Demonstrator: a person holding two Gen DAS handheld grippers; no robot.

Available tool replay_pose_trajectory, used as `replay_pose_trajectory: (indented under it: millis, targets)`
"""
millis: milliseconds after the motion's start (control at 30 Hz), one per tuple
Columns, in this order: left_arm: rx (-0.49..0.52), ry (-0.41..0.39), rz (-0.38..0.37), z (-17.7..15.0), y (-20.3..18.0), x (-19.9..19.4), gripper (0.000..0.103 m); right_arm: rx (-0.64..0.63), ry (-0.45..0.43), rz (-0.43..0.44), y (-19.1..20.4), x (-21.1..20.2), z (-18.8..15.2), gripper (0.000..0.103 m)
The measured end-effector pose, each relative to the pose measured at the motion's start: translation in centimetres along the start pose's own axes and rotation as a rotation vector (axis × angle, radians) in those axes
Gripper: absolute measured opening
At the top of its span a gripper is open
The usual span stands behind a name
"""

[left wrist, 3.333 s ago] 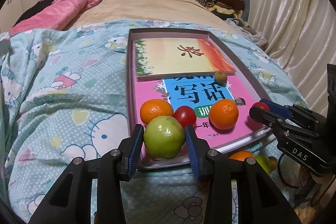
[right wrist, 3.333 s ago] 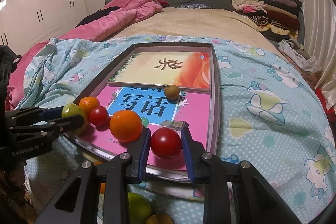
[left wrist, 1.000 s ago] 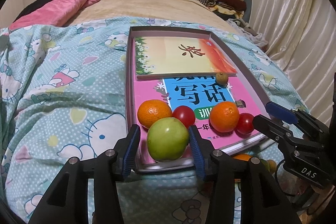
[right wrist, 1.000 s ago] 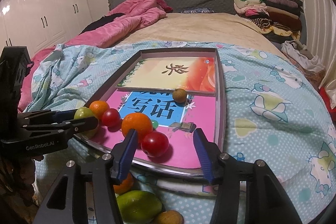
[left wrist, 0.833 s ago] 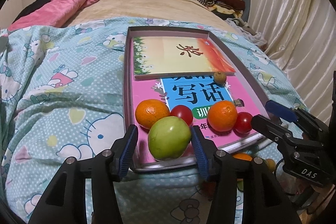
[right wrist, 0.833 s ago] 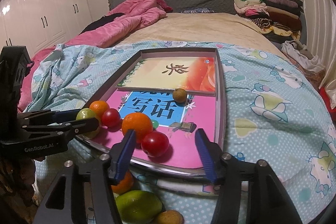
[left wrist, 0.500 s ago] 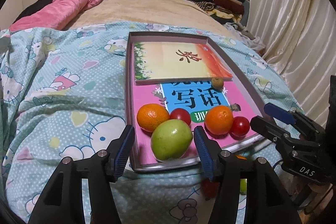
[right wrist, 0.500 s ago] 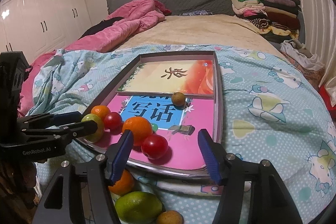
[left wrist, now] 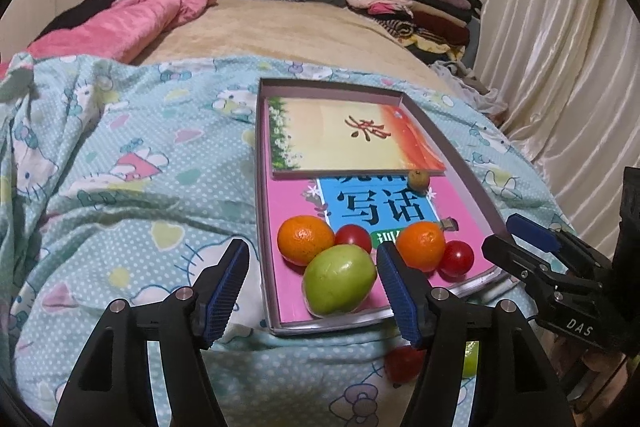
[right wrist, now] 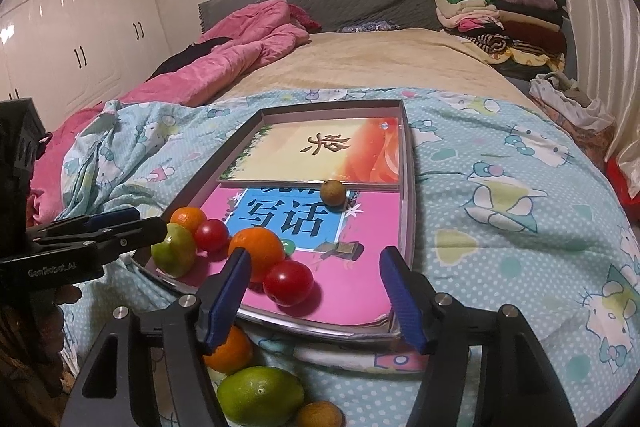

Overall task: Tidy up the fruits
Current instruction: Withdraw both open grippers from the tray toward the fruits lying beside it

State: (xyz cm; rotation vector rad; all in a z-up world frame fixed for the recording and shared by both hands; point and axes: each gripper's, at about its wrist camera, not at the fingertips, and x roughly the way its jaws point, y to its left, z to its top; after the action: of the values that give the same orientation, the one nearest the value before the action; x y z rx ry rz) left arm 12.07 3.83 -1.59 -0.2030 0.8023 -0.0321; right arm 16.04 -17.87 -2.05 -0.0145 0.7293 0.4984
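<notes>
Since both grippers are wide open and empty, anything rolling off is on the soft bed, not the grip.
The left gripper (left wrist: pixel 312 287) straddles the green fruit (left wrist: pixel 339 279) at the tray (right wrist: pixel 408 187) front edge, by an orange (left wrist: pixel 305 239); the right gripper (right wrist: pixel 314 301) frames the tomato (right wrist: pixel 288 283). A nudge could tip fruit over that shallow lip. Seconds ago both were clamped on those fruits; now they've let go and backed off.
</notes>
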Motion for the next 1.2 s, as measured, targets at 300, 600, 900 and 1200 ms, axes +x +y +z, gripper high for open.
replay_pose_trajectory:
  millis: [300, 600, 900, 1200]
  targets:
    - [-0.02, -0.037, -0.02, 0.1, 0.1, -1.2, 0.076, 0.06, -0.026, -0.007, -1.4, -0.9, 0.3, 0.071]
    - [-0.056, -0.055, -0.065, 0.0, 0.3, -2.6, 0.077, 0.097, -0.047, -0.007, -2.1, -1.8, 0.6, 0.072]
    - [-0.011, -0.077, -0.066, -0.5, -0.8, -3.7, 0.077, 0.095, -0.064, -0.003, -1.9, -3.1, 0.5, 0.073]
    - [0.006, -0.096, -0.089, -0.7, -1.6, -4.7, 0.077, 0.117, -0.095, 0.003, -2.0, -4.6, 0.4, 0.076]
